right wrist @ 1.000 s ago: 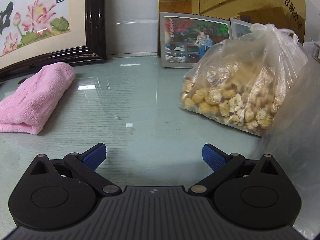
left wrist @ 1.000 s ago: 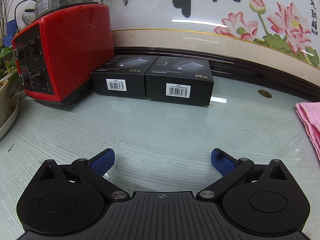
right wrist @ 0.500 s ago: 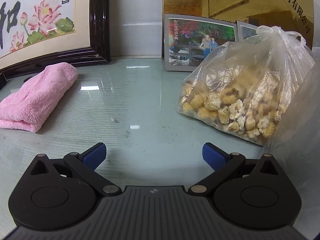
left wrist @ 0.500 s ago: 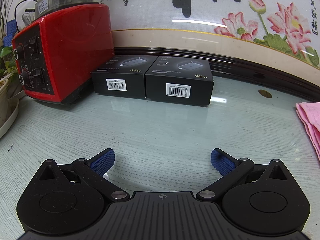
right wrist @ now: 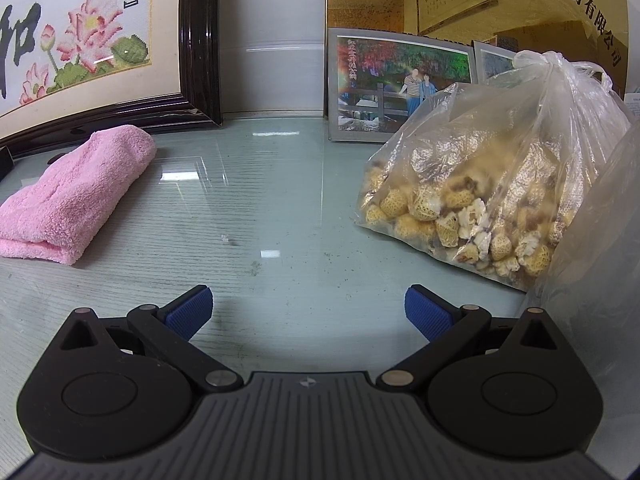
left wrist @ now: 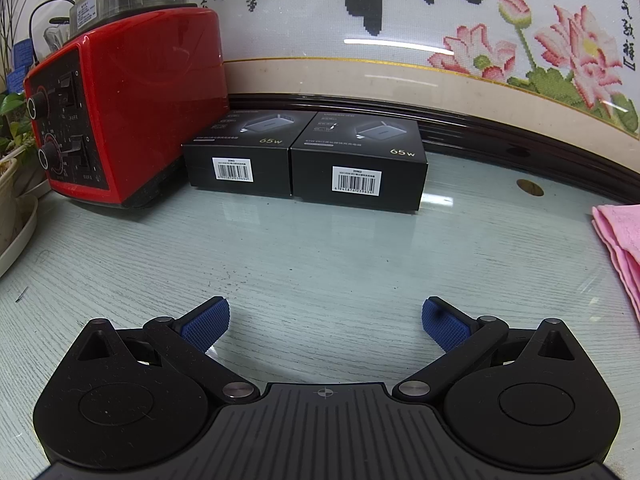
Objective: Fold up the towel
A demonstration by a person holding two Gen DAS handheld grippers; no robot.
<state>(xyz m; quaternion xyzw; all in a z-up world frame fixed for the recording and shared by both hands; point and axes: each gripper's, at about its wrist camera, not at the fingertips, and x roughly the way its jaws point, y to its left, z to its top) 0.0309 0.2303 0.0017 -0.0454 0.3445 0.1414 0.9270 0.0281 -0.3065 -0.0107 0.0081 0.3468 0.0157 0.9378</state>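
Right wrist view: the right gripper (right wrist: 306,310) hovers over the glass table (right wrist: 280,208), jaws wide and empty. The folded pink towel (right wrist: 76,196) lies well to the left of it, before the embroidery frame (right wrist: 200,40), apart from the bag (right wrist: 492,184). The left gripper (left wrist: 325,320) is also spread wide and empty, with the towel (left wrist: 620,240) at its far right.
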